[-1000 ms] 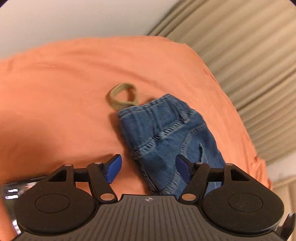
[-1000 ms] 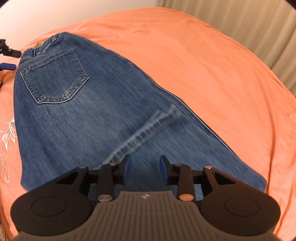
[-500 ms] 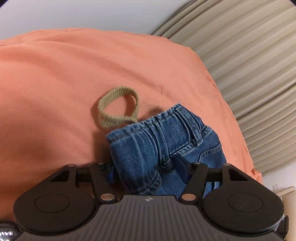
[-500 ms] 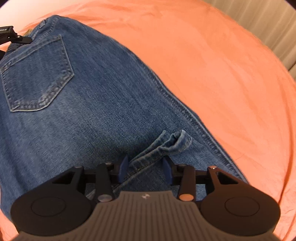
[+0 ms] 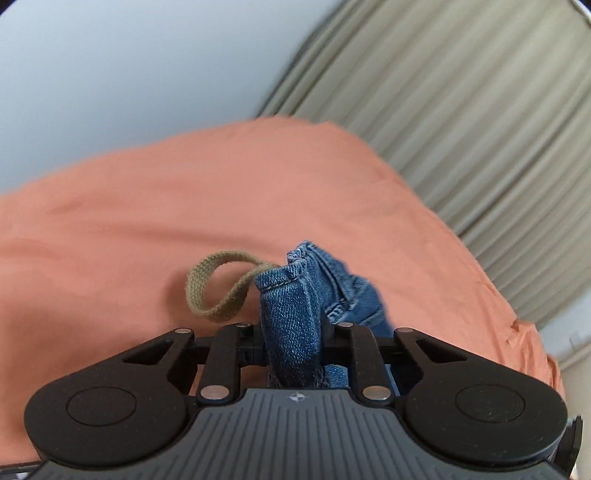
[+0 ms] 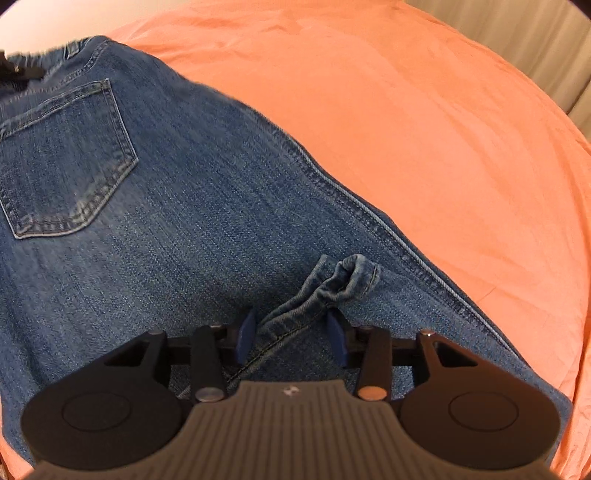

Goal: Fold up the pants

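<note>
Blue denim pants (image 6: 166, 221) lie spread on an orange bed sheet (image 6: 406, 110), back pocket (image 6: 62, 166) up. In the left wrist view my left gripper (image 5: 291, 332) is closing, with a bunched corner of the pants' waistband (image 5: 288, 306) pinched between its jaws and lifted off the sheet. A khaki woven loop (image 5: 210, 291) hangs from that corner. My right gripper (image 6: 291, 334) points down at the leg. Its blue pads (image 6: 245, 336) straddle a raised, curled hem fold (image 6: 343, 280) with a gap on each side.
The orange sheet (image 5: 184, 206) stretches beyond the pants on all sides. Pleated beige curtains (image 5: 461, 110) hang behind the bed on the right, beside a pale wall (image 5: 129, 66). The curtains (image 6: 535, 33) also show at the top right of the right wrist view.
My left gripper came down over the waistband corner, closed on it and lifted it. My right gripper moved in over the hem fold, which now stands between its pads.
</note>
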`<state>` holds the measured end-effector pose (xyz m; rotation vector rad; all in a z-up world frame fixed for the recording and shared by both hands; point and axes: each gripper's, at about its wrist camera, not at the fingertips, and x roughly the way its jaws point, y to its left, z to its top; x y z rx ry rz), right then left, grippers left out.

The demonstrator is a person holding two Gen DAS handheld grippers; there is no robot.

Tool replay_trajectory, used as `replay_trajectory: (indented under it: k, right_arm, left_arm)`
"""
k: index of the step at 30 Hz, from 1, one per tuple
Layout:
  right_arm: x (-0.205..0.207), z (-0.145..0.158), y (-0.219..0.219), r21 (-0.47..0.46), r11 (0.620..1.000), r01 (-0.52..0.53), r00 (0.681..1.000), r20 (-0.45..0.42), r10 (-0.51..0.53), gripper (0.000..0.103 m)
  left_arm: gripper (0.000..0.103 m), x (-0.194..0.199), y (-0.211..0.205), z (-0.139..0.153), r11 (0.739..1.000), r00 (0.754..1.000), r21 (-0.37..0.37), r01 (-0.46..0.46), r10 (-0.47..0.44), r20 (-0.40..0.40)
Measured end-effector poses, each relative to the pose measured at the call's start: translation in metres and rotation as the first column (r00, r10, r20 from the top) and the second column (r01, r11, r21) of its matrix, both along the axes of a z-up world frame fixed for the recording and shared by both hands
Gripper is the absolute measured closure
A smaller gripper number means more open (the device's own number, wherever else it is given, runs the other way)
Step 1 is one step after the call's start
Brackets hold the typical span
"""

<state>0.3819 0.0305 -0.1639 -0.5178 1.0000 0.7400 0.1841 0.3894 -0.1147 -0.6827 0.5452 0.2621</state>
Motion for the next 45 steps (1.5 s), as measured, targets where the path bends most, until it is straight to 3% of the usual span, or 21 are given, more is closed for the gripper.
replay_trajectory:
  k: [3,6,8,13,17,19,23,26,29,31,33,36,37,40,41,45]
  right_arm:
    - [-0.006,0.018,-0.018,0.071,0.997,0.030,1.000,0.003,-0.030,0.065]
    - [-0.017,0.042,-0.045,0.152,0.986,0.067,0.998,-0.002,-0.068,0.064]
    - [-0.026,0.058,-0.065,0.193,0.978,0.081,0.997,0.000,-0.083,0.064]
    - [-0.048,0.082,-0.116,0.276,0.952,0.133,0.990,0.011,-0.142,0.064]
    - [-0.069,0.088,-0.165,0.330,0.924,0.195,0.979,-0.004,-0.206,0.064]
    - [-0.078,0.086,-0.190,0.358,0.900,0.249,0.966,-0.031,-0.255,0.064]
    - [-0.096,0.073,-0.242,0.392,0.851,0.349,0.936,-0.101,-0.338,0.064]
    - [-0.108,0.055,-0.265,0.370,0.837,0.404,0.914,-0.123,-0.387,0.064]
    - [-0.119,0.041,-0.282,0.361,0.819,0.445,0.895,-0.155,-0.419,0.064]
    - [-0.124,0.033,-0.290,0.354,0.812,0.464,0.886,-0.174,-0.431,0.064]
    - [-0.123,0.032,-0.291,0.364,0.807,0.465,0.885,-0.177,-0.430,0.064]
    - [-0.116,0.036,-0.287,0.395,0.796,0.458,0.889,-0.179,-0.422,0.064]
    - [-0.113,0.038,-0.286,0.408,0.791,0.455,0.890,-0.177,-0.421,0.064]
    - [-0.100,0.046,-0.275,0.451,0.767,0.456,0.889,-0.194,-0.415,0.057]
    - [-0.095,0.049,-0.269,0.463,0.759,0.457,0.889,-0.209,-0.408,0.053]
    - [-0.069,0.048,-0.243,0.496,0.734,0.463,0.886,-0.262,-0.382,0.052]
  left_arm:
    - [0.081,0.001,-0.032,0.039,0.992,0.998,0.115,0.053,-0.058,0.038]
    - [0.081,0.000,-0.077,0.077,0.961,0.988,0.250,0.120,-0.141,0.066]
    - [0.081,0.001,-0.116,0.097,0.923,0.975,0.344,0.175,-0.210,0.068]
    - [0.081,0.010,-0.223,0.123,0.793,0.927,0.524,0.312,-0.375,0.015]
    - [0.081,0.019,-0.308,0.109,0.671,0.870,0.607,0.426,-0.487,-0.072]
    - [0.081,0.024,-0.346,0.091,0.633,0.833,0.594,0.497,-0.540,-0.120]
    - [0.081,0.025,-0.416,0.037,0.519,0.733,0.566,0.641,-0.633,-0.250]
    - [0.079,0.026,-0.446,-0.006,0.474,0.658,0.479,0.739,-0.660,-0.362]
    - [0.069,0.017,-0.452,-0.020,0.472,0.625,0.420,0.775,-0.674,-0.394]
    - [0.042,0.014,-0.444,-0.014,0.479,0.592,0.357,0.802,-0.715,-0.372]
    - [0.031,0.020,-0.434,-0.006,0.478,0.546,0.266,0.837,-0.764,-0.343]
    - [0.031,0.031,-0.430,0.007,0.474,0.506,0.177,0.863,-0.808,-0.302]
    - [0.031,0.035,-0.428,0.011,0.477,0.503,0.157,0.865,-0.818,-0.281]
    - [0.030,0.044,-0.412,0.025,0.501,0.533,0.184,0.846,-0.805,-0.259]
    - [0.030,0.047,-0.403,0.029,0.513,0.553,0.208,0.833,-0.789,-0.267]
    - [0.030,0.065,-0.367,0.030,0.562,0.641,0.310,0.767,-0.694,-0.328]
